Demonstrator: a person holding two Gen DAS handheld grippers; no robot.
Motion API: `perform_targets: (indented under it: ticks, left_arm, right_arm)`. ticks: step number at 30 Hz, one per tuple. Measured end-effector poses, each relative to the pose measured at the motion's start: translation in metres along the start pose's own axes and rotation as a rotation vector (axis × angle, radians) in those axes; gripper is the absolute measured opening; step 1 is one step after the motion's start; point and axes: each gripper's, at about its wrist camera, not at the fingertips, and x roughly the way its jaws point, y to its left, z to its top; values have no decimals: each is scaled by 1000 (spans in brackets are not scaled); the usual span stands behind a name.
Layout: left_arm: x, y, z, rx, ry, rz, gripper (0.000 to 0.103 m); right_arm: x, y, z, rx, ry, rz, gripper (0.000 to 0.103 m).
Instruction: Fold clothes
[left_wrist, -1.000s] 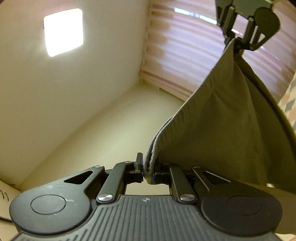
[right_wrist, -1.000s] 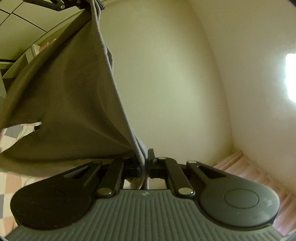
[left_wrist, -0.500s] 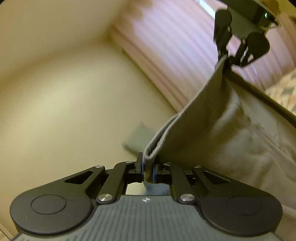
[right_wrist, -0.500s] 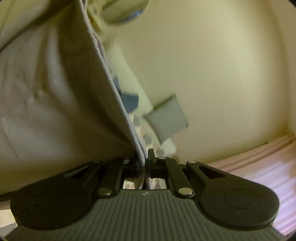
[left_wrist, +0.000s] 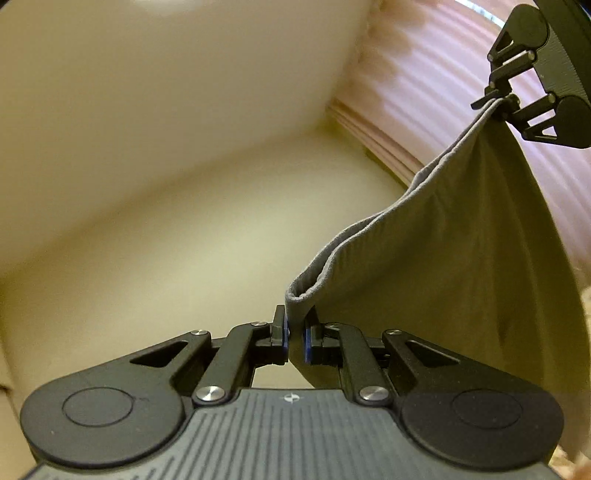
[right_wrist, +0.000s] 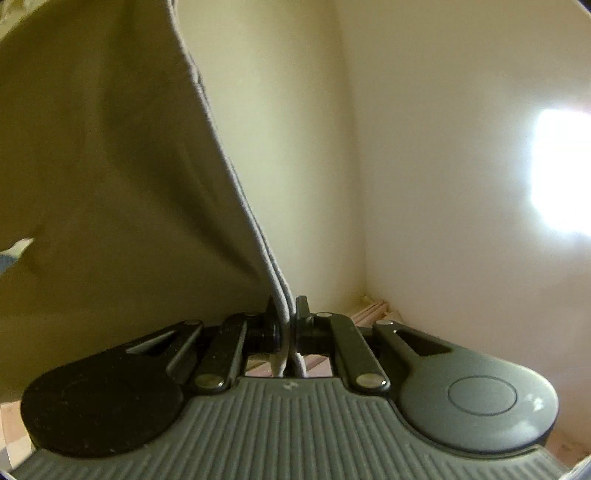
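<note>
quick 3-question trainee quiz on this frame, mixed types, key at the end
1. True or false: the left claw is clamped on the grey garment.
2. In the left wrist view, the right claw grips the garment's hem at the: A) lower left B) upper right C) bottom centre.
3. Fill in: behind the garment in the left wrist view hangs a pink ____.

Key: 1 true; 2 B; 3 curtain.
</note>
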Motion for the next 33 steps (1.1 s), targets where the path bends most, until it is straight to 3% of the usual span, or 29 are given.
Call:
perform_targets:
  ticks: [4,8,13,18,20,22,23,25,27,29,31,33]
  left_arm:
    - [-64,-43,-6,60,-14,-58,11]
    - [-158,-141,-50,159,35,-202,10]
    - [-289,-281,-137,222,155,-473,8]
    - [-409,-434,-223,277,347,-798,8]
    - [-464,-467,-258,245,436,-887,9]
    - [-485,-496,-270,193,519,-953,11]
    - [-492,-500,-282,184,531,-965,14]
    - [-505,-506,-308,172,546,-981,22]
    - [-501,-533,-313,196,498,-978,26]
    - [-500,-551,-295,240,435,-953,37]
    - [-488,-575,-295,308,353,-916,42]
    - [-474,-597,-296,366,289,-900,44]
  right_arm:
    - [-41,21,-46,22,-5,110,5]
    - [-124,107,-135,-63,58,317,5]
    - [-248,228,-249,-170,163,605,4]
    - [-390,350,-356,-274,286,911,4]
    - [-437,393,-395,-353,335,985,7]
    - [-475,438,-432,-479,380,990,15]
    - [-478,454,-450,-530,414,986,25]
    - [-482,485,-478,-569,481,976,32]
    - [-496,494,-504,-511,516,956,32]
    - [-505,489,-514,-450,492,910,38]
    - [-521,458,-520,-372,457,889,43]
    - [-507,457,-520,-324,412,879,51]
